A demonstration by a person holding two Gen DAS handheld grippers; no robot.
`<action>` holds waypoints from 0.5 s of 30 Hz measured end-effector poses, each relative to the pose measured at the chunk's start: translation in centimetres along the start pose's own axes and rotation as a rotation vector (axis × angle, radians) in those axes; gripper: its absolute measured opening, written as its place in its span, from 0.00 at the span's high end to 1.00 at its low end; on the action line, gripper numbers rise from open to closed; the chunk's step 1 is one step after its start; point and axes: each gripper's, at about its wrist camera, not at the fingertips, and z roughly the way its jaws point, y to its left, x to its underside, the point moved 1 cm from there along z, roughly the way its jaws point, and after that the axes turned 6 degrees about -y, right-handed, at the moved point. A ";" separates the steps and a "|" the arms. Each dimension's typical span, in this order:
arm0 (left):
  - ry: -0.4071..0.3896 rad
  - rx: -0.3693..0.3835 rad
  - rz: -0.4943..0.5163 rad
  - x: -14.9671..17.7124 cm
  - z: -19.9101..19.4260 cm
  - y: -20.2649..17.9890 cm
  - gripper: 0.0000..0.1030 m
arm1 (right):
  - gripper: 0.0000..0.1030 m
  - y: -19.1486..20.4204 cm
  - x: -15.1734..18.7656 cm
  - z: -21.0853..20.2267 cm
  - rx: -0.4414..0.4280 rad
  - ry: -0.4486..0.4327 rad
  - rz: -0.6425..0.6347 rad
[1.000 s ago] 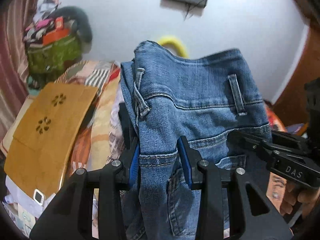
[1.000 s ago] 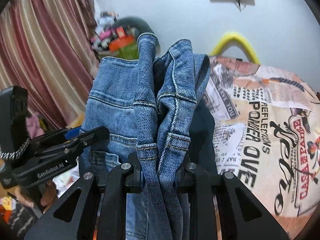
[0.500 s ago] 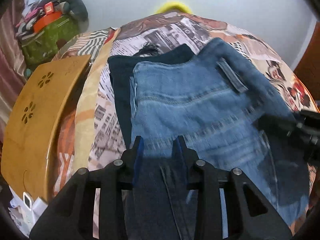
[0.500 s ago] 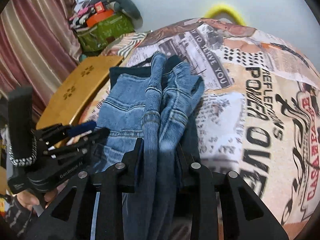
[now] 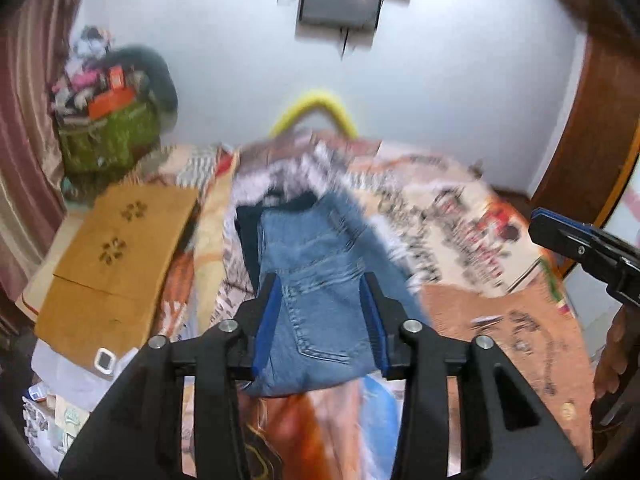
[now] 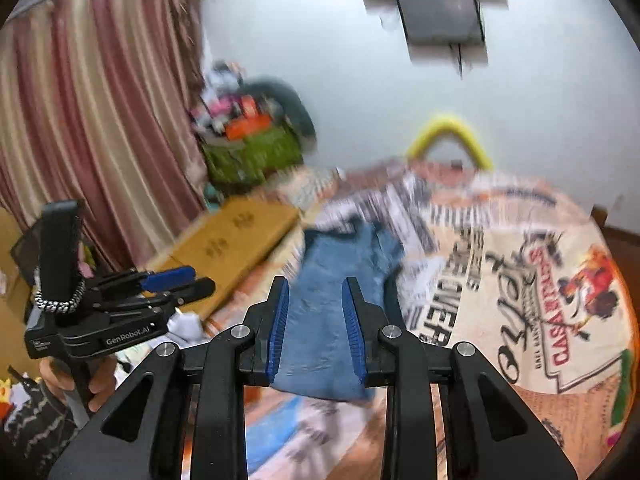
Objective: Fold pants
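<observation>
The folded blue jeans point(image 5: 316, 280) lie flat on the printed bedspread point(image 5: 480, 240), on top of a dark garment point(image 5: 248, 232). My left gripper point(image 5: 320, 312) is open and empty, raised above the near end of the jeans. In the right wrist view the jeans point(image 6: 332, 280) lie ahead of my right gripper point(image 6: 314, 320), which is open and empty above them. The left gripper point(image 6: 180, 280) also shows at the left of that view, and the right gripper point(image 5: 568, 236) at the right edge of the left wrist view.
A brown wooden board point(image 5: 116, 256) lies at the bed's left side. A green bag of clutter point(image 5: 108, 136) stands at the back left by the curtain point(image 6: 80, 120). A yellow curved object point(image 5: 316, 108) sits behind the bed. A wooden door frame point(image 5: 592, 120) is at the right.
Both grippers laid the jeans down on the bed, opened, let go and drew back and up. The jeans now lie folded on the bedspread.
</observation>
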 end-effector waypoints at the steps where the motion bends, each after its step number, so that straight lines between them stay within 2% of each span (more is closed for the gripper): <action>1: -0.039 0.003 0.007 -0.3 -2.7 -0.6 0.60 | 0.76 0.9 -0.3 -1.3 -0.001 -0.028 -0.012; 7: -0.232 0.009 0.047 -0.3 -14.7 -3.6 0.58 | 0.76 7.2 -0.6 -11.7 -0.016 -0.224 -0.091; 12: -0.371 -0.001 0.057 2.1 -22.9 -5.3 0.43 | 0.75 11.0 1.0 -17.6 0.026 -0.355 -0.145; 14: -0.423 -0.031 0.065 3.6 -25.3 -6.0 0.34 | 0.68 12.2 2.2 -19.3 0.057 -0.389 -0.162; 15: -0.436 -0.040 0.066 4.0 -25.8 -6.2 0.33 | 0.60 12.6 2.8 -19.8 0.069 -0.399 -0.166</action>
